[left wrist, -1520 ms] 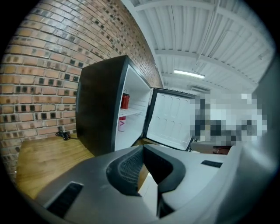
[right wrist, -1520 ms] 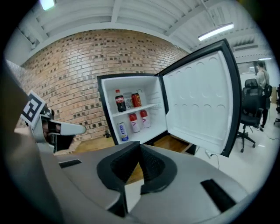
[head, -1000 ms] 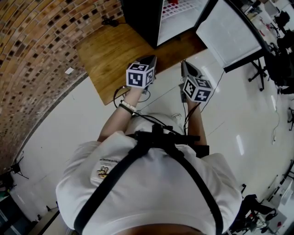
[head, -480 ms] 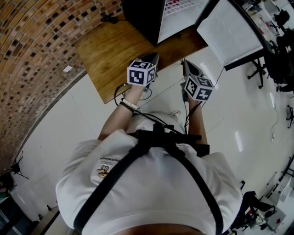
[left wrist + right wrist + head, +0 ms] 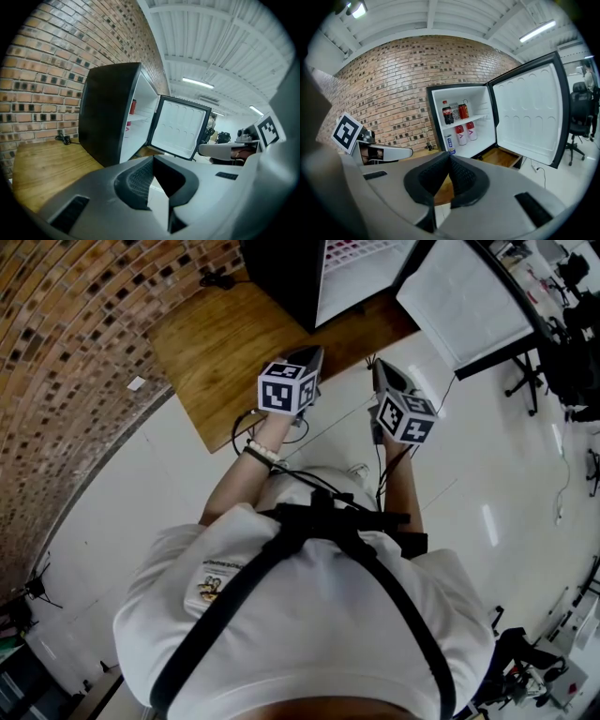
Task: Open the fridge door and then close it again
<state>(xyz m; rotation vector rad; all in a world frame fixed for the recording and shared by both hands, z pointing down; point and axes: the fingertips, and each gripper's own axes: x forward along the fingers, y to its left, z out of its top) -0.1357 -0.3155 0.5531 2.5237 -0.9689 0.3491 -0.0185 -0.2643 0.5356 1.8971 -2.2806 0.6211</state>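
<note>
Fridge centre of right gripper view, black shell, white inside, on wood platform by brick wall. Door swung wide open to the right, white liner facing out. Drinks on shelf and floor inside. Left gripper low centre of its view, pads pressed together, nothing between, aimed at fridge's black side and open door. Right gripper same: pads pressed together, empty, aimed at open interior. In head view, both side by side mid-frame near platform edge, apart from fridge and door at top of frame. Office chair far right of right gripper view.
</note>
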